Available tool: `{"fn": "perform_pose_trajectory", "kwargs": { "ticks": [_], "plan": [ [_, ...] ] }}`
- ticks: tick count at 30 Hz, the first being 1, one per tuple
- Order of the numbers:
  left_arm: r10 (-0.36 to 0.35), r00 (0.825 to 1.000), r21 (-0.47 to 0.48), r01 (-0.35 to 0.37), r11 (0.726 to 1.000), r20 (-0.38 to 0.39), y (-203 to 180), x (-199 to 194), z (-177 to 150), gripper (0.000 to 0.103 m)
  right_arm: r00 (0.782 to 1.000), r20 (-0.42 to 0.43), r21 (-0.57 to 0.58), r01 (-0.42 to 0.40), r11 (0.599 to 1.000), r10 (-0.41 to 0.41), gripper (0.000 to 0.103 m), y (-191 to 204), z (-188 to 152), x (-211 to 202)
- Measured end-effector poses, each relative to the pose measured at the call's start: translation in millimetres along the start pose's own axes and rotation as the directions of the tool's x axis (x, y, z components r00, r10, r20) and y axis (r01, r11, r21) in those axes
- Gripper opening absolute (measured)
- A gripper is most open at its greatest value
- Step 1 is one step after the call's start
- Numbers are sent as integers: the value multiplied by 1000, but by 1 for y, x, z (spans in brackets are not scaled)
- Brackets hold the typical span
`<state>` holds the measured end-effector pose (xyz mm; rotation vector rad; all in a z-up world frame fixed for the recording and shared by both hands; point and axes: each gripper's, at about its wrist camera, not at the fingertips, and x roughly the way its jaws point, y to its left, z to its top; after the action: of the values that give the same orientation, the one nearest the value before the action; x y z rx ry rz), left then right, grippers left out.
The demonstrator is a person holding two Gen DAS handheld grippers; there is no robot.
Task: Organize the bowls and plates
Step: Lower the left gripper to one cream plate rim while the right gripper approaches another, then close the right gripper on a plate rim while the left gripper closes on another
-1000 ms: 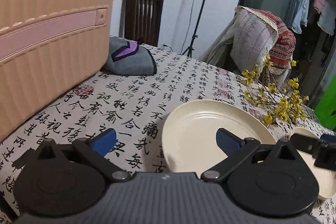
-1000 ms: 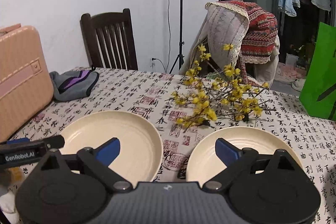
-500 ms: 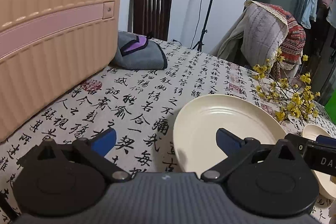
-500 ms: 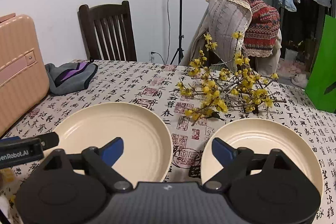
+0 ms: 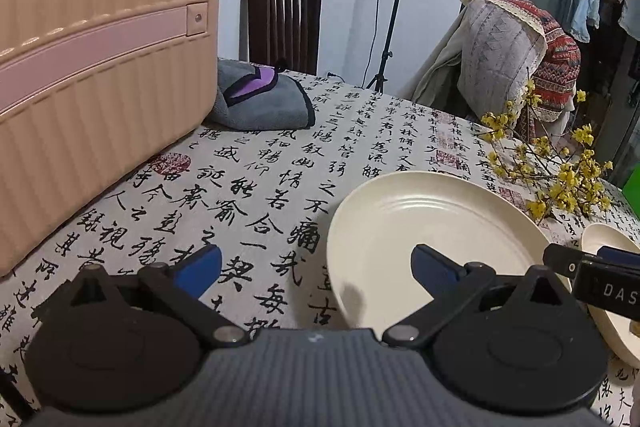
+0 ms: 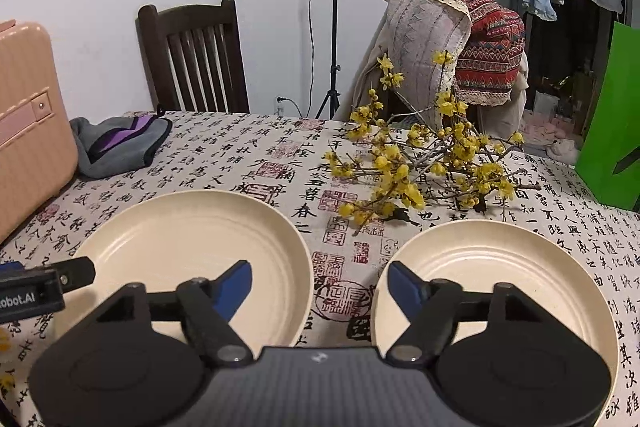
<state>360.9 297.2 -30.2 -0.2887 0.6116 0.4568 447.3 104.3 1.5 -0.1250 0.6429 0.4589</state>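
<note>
Two cream plates lie side by side on the calligraphy tablecloth (image 6: pixel 240 151). In the right wrist view the left plate (image 6: pixel 180 239) and the right plate (image 6: pixel 500 267) sit just past my right gripper (image 6: pixel 320 285). Its jaws are closing, with one blue pad over each plate's inner rim and only cloth in the gap between them; they press on nothing. In the left wrist view my left gripper (image 5: pixel 316 269) is open, straddling the near left rim of the left plate (image 5: pixel 432 223). The right plate (image 5: pixel 600 247) shows at the right edge.
A peach suitcase (image 5: pixel 100 67) stands on the table at the left, with a folded grey cloth (image 5: pixel 260 103) beside it. Yellow flower branches (image 6: pixel 420 167) lie behind the plates. A wooden chair (image 6: pixel 192 59), a draped chair and a green bag (image 6: pixel 612 127) border the table.
The right gripper's jaws have narrowed, and it has sunk a little toward the two plates. The left gripper's view has barely shifted and its jaws remain wide.
</note>
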Motion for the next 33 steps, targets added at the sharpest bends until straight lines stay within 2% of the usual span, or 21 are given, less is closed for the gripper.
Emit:
{"fn": "perform_pose_trajectory", "kwargs": {
  "ticks": [14,18,23,27,30,33],
  "plan": [
    [-20,1000,-7,20,1000,-1,1,0,0,101,999,2,28,-37,999,37,71,-4,3,0],
    [-26,1000,-12,26,1000,-6,1,1,0,96,999,-7,42,-37,998,37,57,-7,3,2],
    [-44,999,-9,43,999,-13,1,2,0,83,999,-11,52,-39,998,39,40,-8,3,6],
    [-57,997,-18,56,998,-56,2,8,-1,61,999,-14,40,-44,998,45,32,-6,2,7],
    [-51,996,-31,49,998,-72,4,12,-1,53,998,-25,38,-51,998,52,25,-4,1,10],
    [-64,995,-26,62,998,-80,4,12,-1,43,998,-39,32,-51,998,52,24,-1,0,13]
  ]
}}
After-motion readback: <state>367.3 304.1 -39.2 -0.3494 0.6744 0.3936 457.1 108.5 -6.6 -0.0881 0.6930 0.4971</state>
